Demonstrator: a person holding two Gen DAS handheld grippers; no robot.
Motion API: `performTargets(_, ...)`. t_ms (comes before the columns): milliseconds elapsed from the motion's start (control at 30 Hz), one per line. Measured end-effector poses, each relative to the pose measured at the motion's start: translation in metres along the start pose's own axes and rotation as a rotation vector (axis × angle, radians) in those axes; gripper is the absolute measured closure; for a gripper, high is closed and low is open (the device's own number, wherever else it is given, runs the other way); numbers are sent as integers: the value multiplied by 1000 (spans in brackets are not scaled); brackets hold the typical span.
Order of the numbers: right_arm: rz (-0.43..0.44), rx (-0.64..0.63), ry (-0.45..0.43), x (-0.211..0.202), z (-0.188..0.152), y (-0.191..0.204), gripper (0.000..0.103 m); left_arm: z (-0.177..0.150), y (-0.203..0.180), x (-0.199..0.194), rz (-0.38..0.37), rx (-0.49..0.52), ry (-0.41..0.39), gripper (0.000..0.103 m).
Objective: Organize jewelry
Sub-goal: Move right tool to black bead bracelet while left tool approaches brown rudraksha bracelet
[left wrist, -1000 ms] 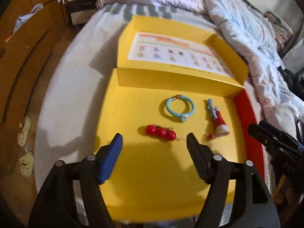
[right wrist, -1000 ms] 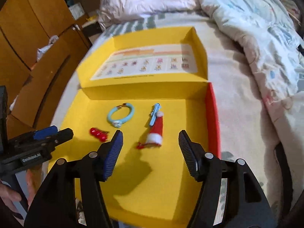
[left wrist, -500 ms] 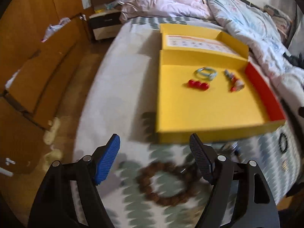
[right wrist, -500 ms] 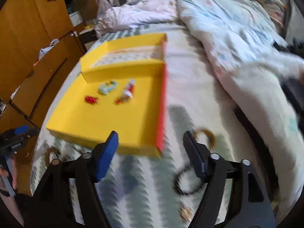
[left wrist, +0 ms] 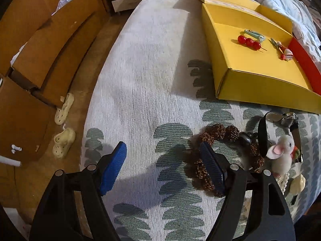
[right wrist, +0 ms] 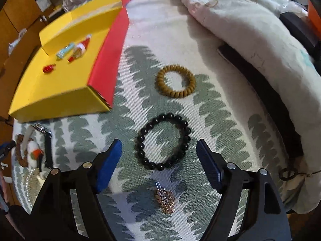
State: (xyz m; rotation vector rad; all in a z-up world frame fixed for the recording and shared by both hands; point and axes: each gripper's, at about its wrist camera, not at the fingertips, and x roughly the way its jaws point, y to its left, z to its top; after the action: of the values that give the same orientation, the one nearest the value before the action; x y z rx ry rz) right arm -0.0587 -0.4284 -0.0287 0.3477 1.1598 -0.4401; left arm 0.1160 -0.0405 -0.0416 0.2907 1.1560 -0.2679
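My right fingers (right wrist: 159,164) are opening over the black bead bracelet (right wrist: 163,141) (nothing gripped); left fingers (left wrist: 162,166) apart above the bed (left wrist: 144,80)

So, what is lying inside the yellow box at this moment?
Inside the yellow box lie a red bead piece, a light blue ring and a small red-and-white clip. Its far compartment is mostly hidden.

yellow box (right wrist: 50,98), black bead bracelet (right wrist: 163,141)

You had the box (right wrist: 60,98) near the bedspread's (right wrist: 160,40) left edge, the coil band (right wrist: 176,81) right of it, the bead bracelet (right wrist: 163,141) before that
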Motion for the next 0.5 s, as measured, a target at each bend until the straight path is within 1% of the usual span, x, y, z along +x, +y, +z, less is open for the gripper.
performTargets(67,-26,-7,12,5,-2,-2,24,-1,-2,-1,-5,3,5,28)
performTargets(200,-33,-4,41,15,-3,-6,24,-8,-7,-2,-78,8,42,28)
performTargets(233,-39,-8,49,17,-4,-6,24,-9,-7,-1,-76,13,47,28)
performTargets(333,-67,-23,60,22,-5,-2,23,-11,-13,3,-34,35,51,28)
performTargets(433,-87,-37,65,27,-3,3,20,-13,-20,12,-43,42,85,28)
performTargets(500,-92,-36,66,29,-2,3,19,-14,-25,15,-28,53,89,28)
